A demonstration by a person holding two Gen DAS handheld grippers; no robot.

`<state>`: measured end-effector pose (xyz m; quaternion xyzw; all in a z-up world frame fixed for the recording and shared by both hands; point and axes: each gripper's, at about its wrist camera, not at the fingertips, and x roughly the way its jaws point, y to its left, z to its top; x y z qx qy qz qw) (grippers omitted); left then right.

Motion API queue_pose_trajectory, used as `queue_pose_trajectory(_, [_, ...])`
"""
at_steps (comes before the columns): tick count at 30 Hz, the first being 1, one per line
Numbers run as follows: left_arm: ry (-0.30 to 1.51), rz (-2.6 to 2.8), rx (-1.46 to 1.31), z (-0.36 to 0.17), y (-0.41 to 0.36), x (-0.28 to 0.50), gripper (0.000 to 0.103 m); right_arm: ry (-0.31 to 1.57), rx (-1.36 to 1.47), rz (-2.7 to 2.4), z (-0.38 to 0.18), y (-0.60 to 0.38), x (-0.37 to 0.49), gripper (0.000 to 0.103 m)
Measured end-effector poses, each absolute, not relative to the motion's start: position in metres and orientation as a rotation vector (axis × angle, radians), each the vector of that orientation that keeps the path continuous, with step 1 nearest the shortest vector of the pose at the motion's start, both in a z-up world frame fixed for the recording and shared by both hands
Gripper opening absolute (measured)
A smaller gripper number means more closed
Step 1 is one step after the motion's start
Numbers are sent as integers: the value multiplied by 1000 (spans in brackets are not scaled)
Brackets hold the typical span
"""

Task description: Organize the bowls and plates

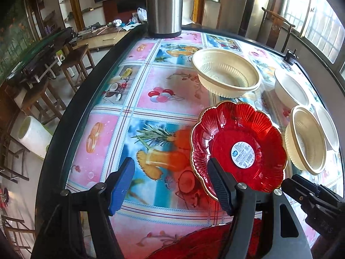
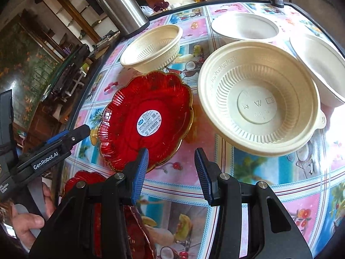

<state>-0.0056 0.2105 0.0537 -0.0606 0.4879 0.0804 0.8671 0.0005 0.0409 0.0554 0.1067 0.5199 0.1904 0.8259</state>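
- Your left gripper (image 1: 170,185) hangs open beside the red plate (image 1: 237,146).
- Your right gripper (image 2: 171,172), jaws apart, faces a cream bowl (image 2: 258,99).

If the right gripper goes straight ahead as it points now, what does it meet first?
Probably bare tablecloth first; the right gripper is open, aimed between the red plate and the ribbed bowl. Further on, likely the bowl's rim, though depth is unclear.

Right hand-held gripper (image 2: 171,173) hung open over bench (image 2: 185,185), empty. Red plate (image 2: 146,118) lay just ahead-left, cream bowl (image 2: 258,99) ahead-right. Left hand-held gripper (image 2: 79,132) sat beside plate's left rim.
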Motion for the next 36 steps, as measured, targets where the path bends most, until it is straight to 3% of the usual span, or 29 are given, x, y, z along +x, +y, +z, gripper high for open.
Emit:
queue_pose_trajectory(31, [1170,83,-179,26,193,42,70,1113,257,400,42,46,32,45])
queue_pose_trajectory(36, [1171,76,-164,22,188,47,64,1084,244,429,42,48,35,45])
